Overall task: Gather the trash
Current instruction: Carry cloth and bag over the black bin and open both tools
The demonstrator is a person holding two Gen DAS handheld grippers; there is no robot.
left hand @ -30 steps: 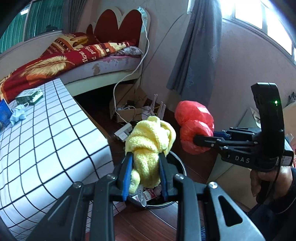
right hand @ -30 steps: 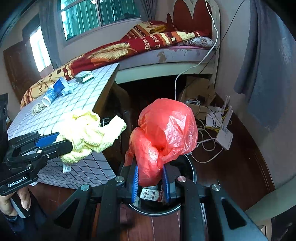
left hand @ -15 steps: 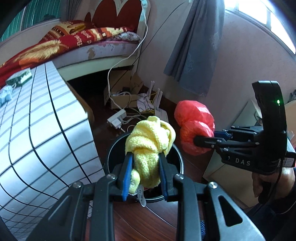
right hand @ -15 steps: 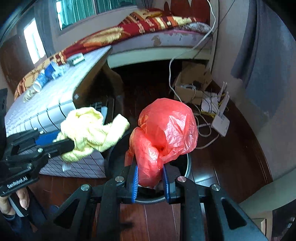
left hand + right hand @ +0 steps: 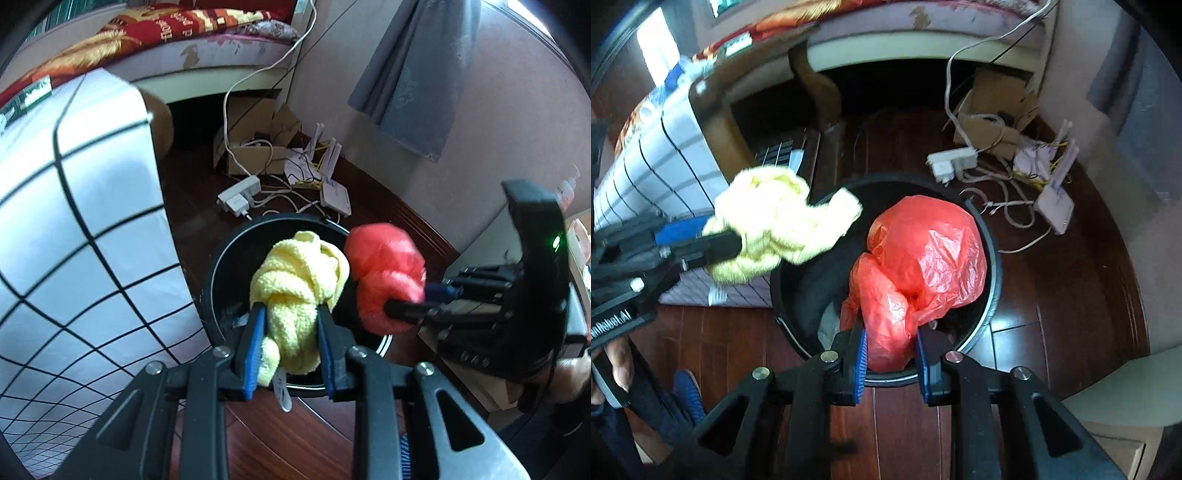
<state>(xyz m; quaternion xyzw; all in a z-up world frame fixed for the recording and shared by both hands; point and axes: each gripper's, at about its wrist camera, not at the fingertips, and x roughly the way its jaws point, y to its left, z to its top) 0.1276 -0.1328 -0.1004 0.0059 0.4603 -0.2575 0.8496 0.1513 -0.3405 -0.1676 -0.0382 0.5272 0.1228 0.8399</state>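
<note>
Left hand-held gripper (image 5: 288, 332) clamped on yellow cloth (image 5: 299, 284), right hand-held gripper (image 5: 890, 350) clamped on red plastic bag (image 5: 923, 266), both poised over black bin (image 5: 991, 291) on floor beside bench (image 5: 92, 229).

Bed (image 5: 229, 55) at back with red patterned blanket (image 5: 155, 33). Grid-pattern tablecloth (image 5: 81, 229) on left. On dark wood floor (image 5: 1071, 295): cardboard box (image 5: 255, 158), white power strip (image 5: 240, 192), white router (image 5: 334, 192), tangled cables. Grey curtain (image 5: 417, 81) on right wall.
</note>
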